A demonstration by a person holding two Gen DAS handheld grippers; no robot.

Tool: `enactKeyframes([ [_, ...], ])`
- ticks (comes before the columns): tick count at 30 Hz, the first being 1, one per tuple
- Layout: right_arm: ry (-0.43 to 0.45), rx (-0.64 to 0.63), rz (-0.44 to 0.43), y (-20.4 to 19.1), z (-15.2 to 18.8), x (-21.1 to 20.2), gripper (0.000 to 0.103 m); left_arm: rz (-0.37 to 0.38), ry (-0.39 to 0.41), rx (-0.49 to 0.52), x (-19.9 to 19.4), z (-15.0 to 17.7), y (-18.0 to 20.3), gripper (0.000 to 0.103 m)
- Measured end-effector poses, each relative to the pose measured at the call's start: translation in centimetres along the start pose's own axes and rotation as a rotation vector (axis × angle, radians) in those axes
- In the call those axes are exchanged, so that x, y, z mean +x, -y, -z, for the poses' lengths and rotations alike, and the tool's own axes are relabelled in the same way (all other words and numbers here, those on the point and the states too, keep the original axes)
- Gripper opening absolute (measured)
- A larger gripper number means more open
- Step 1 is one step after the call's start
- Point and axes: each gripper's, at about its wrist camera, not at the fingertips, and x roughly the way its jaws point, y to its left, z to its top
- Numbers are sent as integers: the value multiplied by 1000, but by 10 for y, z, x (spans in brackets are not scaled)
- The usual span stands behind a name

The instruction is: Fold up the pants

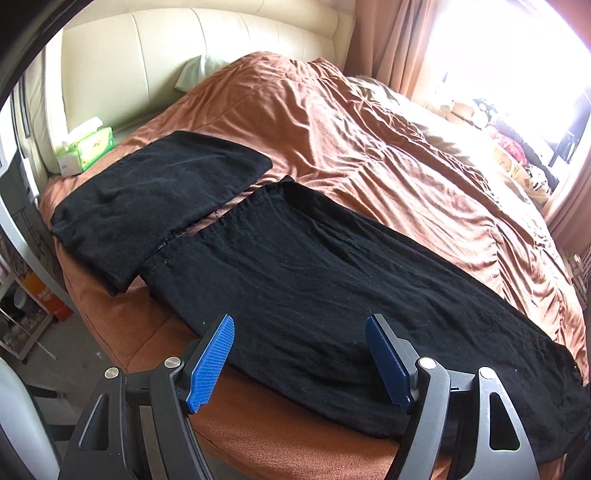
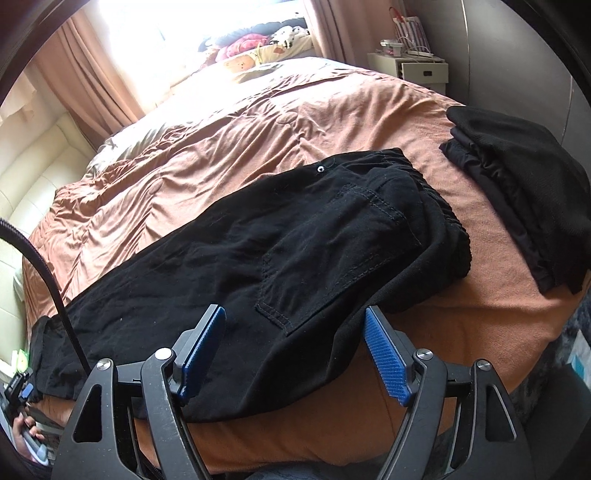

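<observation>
Left wrist only: green tissue pack [image 1: 85,148], print unreadable, folded black cloth [image 1: 155,195]. Right wrist only: stacked black garments [image 2: 524,206]. Long black cotton pants [image 1: 314,295] flat on rust-brown bed [image 1: 369,147]; both blue-padded grippers [image 1: 300,363] [image 2: 295,354], jaws wide, empty.

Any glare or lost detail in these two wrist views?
Left wrist: window blown out at upper right, pants nearly textureless black, strong fisheye bend. Right wrist: window overexposed at top, pocket stitching still readable, dark vignette in the corners.
</observation>
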Motion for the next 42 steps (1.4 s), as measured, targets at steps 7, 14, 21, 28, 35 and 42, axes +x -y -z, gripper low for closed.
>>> enactKeyframes([
  [7, 7, -58, -3, -20, -2, 6, 76, 30, -13, 19, 3, -6, 15, 76],
  [14, 60, -180, -125, -61, 0, 0, 76, 86, -14, 35, 8, -13, 31, 76],
  [21, 51, -286, -149, -99, 0, 9, 76, 114, -19, 75, 17, -25, 48, 76],
  [28, -29, -350, -150, -133, -23, 49, 76, 130, -33, 61, 37, -44, 55, 76],
  [35, -131, -474, -199, -166, -47, 101, 76, 118, -56, 45, 67, -63, 62, 76],
  [42, -132, -527, -184, -186, -74, 151, 93, 92, -69, 32, 95, -80, 66, 76],
])
